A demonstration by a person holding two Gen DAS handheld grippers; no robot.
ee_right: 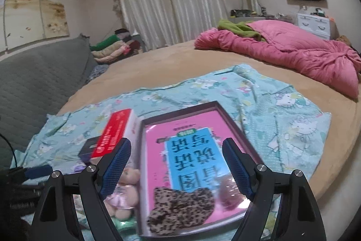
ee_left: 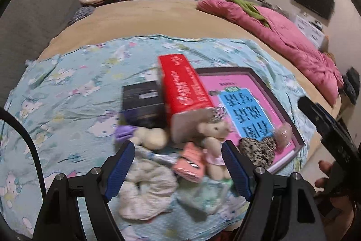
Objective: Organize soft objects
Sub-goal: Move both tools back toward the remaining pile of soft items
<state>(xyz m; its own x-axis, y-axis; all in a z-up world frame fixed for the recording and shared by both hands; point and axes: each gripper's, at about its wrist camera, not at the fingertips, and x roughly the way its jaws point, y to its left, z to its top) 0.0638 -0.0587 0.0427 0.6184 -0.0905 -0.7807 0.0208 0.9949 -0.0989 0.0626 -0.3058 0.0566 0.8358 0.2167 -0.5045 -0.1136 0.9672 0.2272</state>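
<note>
Soft things lie on a light-blue cartoon cloth point(ee_left: 67, 92) on the bed. My left gripper point(ee_left: 178, 150) is open above a small teddy bear in a pink dress point(ee_left: 214, 139), a coral pink soft item point(ee_left: 190, 162), a white scrunchie point(ee_left: 146, 189) and a cream plush with a purple bow point(ee_left: 149, 134). A leopard-print scrunchie point(ee_left: 259, 150) and a dusty-pink scrunchie point(ee_left: 284, 132) rest on a pink-lined tray point(ee_left: 266, 83). My right gripper point(ee_right: 177, 150) is open over that tray point(ee_right: 144, 150), above the leopard scrunchie point(ee_right: 180, 209); the bear point(ee_right: 126, 186) lies left of it.
A red carton point(ee_left: 185, 85) and a black box point(ee_left: 142, 103) stand beside the tray. A clear plastic bag point(ee_left: 203, 198) lies near the bear. A pink quilt point(ee_right: 282, 49) is bunched at the bed's far right. A grey sofa back point(ee_right: 33, 78) is on the left.
</note>
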